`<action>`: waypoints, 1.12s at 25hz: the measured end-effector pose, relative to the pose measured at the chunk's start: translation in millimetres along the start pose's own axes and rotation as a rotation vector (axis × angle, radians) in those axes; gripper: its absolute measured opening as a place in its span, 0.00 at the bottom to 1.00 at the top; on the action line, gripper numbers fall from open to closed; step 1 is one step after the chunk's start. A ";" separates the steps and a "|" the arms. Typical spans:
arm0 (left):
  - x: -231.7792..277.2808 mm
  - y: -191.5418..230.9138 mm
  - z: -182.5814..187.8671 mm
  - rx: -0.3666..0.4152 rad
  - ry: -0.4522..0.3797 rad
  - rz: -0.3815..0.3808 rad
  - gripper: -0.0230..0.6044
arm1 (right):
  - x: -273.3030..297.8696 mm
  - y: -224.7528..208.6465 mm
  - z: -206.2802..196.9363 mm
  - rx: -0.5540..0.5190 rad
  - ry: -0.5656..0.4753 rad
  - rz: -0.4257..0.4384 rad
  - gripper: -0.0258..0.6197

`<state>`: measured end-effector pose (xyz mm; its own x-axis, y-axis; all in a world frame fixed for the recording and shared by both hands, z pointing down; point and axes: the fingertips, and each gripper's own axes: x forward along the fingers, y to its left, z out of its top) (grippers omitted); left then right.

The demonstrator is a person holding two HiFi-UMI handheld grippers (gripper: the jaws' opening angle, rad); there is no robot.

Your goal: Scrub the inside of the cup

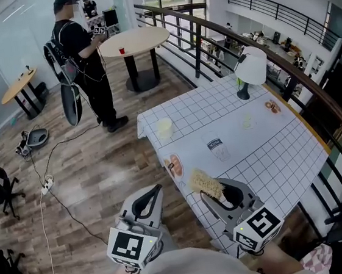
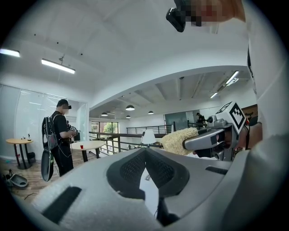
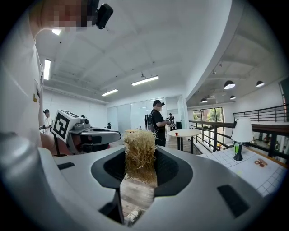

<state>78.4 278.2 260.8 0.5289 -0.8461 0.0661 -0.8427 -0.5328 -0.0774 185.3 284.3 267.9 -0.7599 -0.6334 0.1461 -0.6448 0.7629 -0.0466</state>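
Observation:
A clear cup [image 1: 219, 148] with a dark label stands near the middle of the white grid-cloth table [image 1: 271, 152]. My right gripper [image 1: 212, 190] hangs over the table's near edge, shut on a straw-coloured scrubber [image 1: 206, 183] that sticks out past its tips toward the cup. In the right gripper view the scrubber [image 3: 140, 155] fills the gap between the jaws of the right gripper [image 3: 141, 153]. My left gripper [image 1: 157, 189] is off the table's left side above the wood floor, shut with nothing in it. In the left gripper view its pads meet [image 2: 145, 151], and the scrubber [image 2: 178, 140] shows to the right.
A pale yellow cup [image 1: 165, 128] and another clear cup [image 1: 246, 120] stand farther back on the table, and a white lamp [image 1: 250, 69] at the far end. A person in black [image 1: 82, 57] stands by a round table [image 1: 134, 40]. A railing [image 1: 312, 86] runs along the right.

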 end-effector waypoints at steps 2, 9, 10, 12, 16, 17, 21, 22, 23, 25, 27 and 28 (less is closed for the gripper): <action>10.6 10.3 -1.4 0.006 -0.005 -0.012 0.06 | 10.0 -5.3 0.6 -0.003 0.006 -0.010 0.26; 51.8 56.7 -14.6 -0.017 0.018 -0.056 0.06 | 60.9 -36.1 -1.7 0.017 0.020 -0.061 0.26; 57.0 65.2 -17.8 -0.027 0.030 -0.064 0.06 | 70.7 -40.8 -2.3 0.024 0.024 -0.069 0.26; 68.4 84.2 -22.6 -0.048 0.041 -0.078 0.06 | 92.2 -50.5 -2.3 0.031 0.034 -0.085 0.26; 90.5 127.6 -23.3 -0.056 0.027 -0.113 0.06 | 141.8 -68.7 3.6 0.044 0.051 -0.110 0.26; 96.1 139.9 -22.3 -0.046 0.027 -0.122 0.06 | 155.8 -73.2 7.3 0.046 0.051 -0.116 0.26; 120.5 192.0 -15.0 -0.019 0.023 -0.145 0.06 | 214.3 -90.6 29.0 0.033 0.052 -0.139 0.26; 126.1 204.7 -13.8 -0.022 0.019 -0.150 0.06 | 228.4 -94.1 33.5 0.027 0.052 -0.142 0.26; 131.6 216.9 -13.2 -0.027 0.015 -0.157 0.06 | 242.5 -97.2 37.4 0.024 0.049 -0.142 0.26; 142.9 239.4 -12.1 -0.030 0.005 -0.176 0.06 | 269.6 -103.5 43.6 0.030 0.040 -0.143 0.26; 155.4 258.3 -9.6 -0.026 -0.001 -0.201 0.06 | 292.5 -112.0 48.4 0.038 0.041 -0.161 0.26; 162.7 266.0 -8.1 -0.021 -0.001 -0.216 0.06 | 301.9 -117.3 50.7 0.044 0.040 -0.173 0.26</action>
<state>-60.5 -1.1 259.0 0.6976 -0.7122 0.0781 -0.7116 -0.7014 -0.0407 27.4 -3.0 267.4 -0.6337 -0.7485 0.1953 -0.7695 0.6358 -0.0599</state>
